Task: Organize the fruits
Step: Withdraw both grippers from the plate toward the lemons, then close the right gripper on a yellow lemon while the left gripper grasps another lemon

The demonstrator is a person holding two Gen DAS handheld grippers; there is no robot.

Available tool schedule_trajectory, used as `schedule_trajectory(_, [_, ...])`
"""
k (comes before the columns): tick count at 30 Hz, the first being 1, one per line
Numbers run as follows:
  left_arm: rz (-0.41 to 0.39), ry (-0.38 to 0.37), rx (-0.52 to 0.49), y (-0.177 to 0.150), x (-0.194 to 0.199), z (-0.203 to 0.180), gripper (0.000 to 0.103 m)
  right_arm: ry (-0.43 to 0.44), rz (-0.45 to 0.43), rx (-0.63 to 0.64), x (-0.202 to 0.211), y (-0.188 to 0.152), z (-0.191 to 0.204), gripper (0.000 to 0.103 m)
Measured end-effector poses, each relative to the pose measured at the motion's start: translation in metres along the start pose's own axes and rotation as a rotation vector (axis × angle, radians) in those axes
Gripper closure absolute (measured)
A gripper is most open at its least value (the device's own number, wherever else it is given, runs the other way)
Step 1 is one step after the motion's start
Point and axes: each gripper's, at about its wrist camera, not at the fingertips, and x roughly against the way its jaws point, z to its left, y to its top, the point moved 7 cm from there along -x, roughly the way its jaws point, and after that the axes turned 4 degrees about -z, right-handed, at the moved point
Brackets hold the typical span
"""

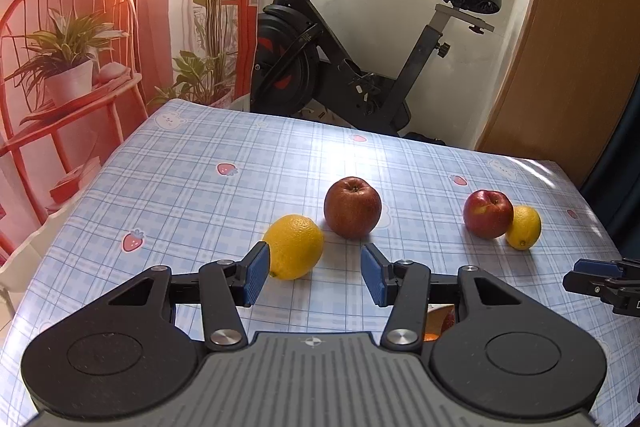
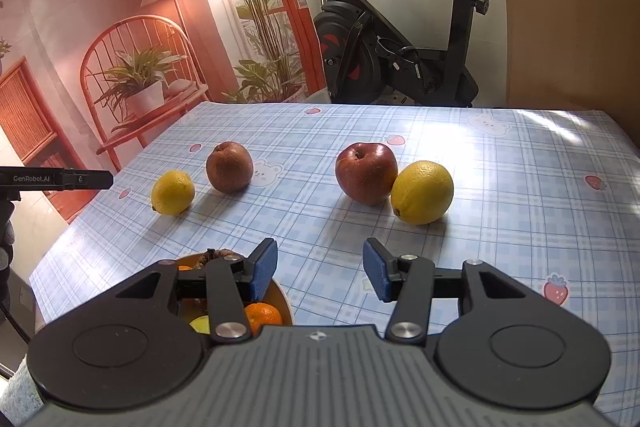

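Both the left gripper and right gripper hang with jaws spread, grasping nothing, above the checked tablecloth (2 lemons, 2 apples loose on it), a fruit bowl under the right one.

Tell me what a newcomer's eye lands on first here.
Four fruits on the checked tablecloth: a red apple touching a lemon on the right, a duller apple beside a second lemon on the left. Nearer, a bowl of fruit sits under the open right gripper.
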Motion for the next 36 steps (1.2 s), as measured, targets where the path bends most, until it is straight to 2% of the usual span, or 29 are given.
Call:
schedule_trajectory(19, [0.010, 0.041, 0.017, 0.006, -0.013, 0.009, 0.048, -0.043, -0.022, -0.018, -0.010, 0.010, -0.017, 0.052])
schedule_trajectory(25, [-0.006, 0.059, 0.026, 0.010, -0.023, 0.013, 0.048, -0.080, -0.039, -0.013, -0.016, 0.013, -0.028, 0.052])
schedule_trajectory(31, [-0.006, 0.074, 0.054, 0.014, -0.039, 0.018, 0.047, -0.163, -0.056, -0.004, -0.034, 0.019, -0.053, 0.044])
schedule_trajectory(34, [-0.002, 0.081, 0.054, 0.015, -0.046, 0.018, 0.047, -0.167, -0.050, 0.005, -0.049, 0.022, -0.061, 0.036])
schedule_trajectory(36, [0.002, 0.082, 0.053, 0.017, -0.050, 0.017, 0.047, -0.162, -0.030, 0.026, -0.062, 0.023, -0.066, 0.034])
